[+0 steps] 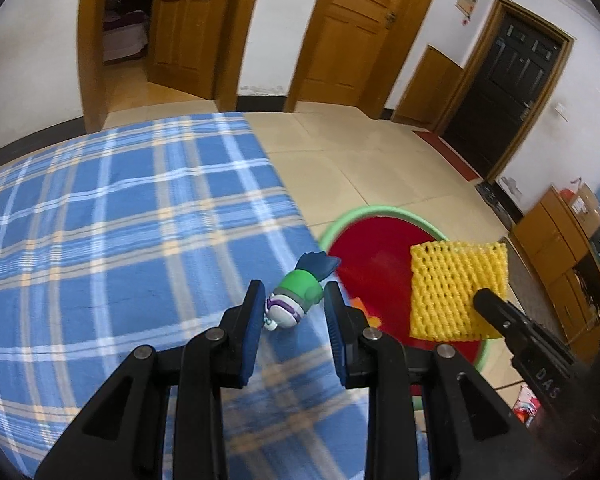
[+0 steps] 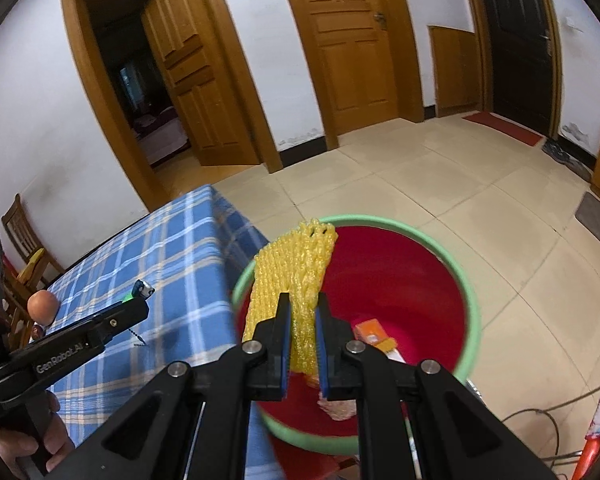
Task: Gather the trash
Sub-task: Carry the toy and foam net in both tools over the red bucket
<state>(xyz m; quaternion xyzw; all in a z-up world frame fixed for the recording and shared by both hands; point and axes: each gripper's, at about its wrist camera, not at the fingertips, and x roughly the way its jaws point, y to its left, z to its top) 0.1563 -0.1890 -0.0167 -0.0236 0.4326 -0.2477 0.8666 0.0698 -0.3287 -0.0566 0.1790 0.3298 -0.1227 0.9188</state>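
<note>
Fingers (image 1: 253,312) of our left gripper (image 1: 294,312) are standing well apart around a small green-and-white toy figure (image 1: 296,296) lying near the edge of the blue plaid tablecloth (image 1: 120,220), gripping nothing. We are judging the figure hard, light and a little slippery, best taken across its rounded middle; its long axis is running away from us, dark blue end pointing toward the bin. To the right, our right gripper (image 2: 303,334) is pinching the lower edge of a yellow foam fruit net (image 2: 296,268), jaws nearly closed on it, above the red bin with the green rim (image 2: 474,312). We are reading the net as feather-light, soft and springy; its long axis is stretching away from the gripper.
</note>
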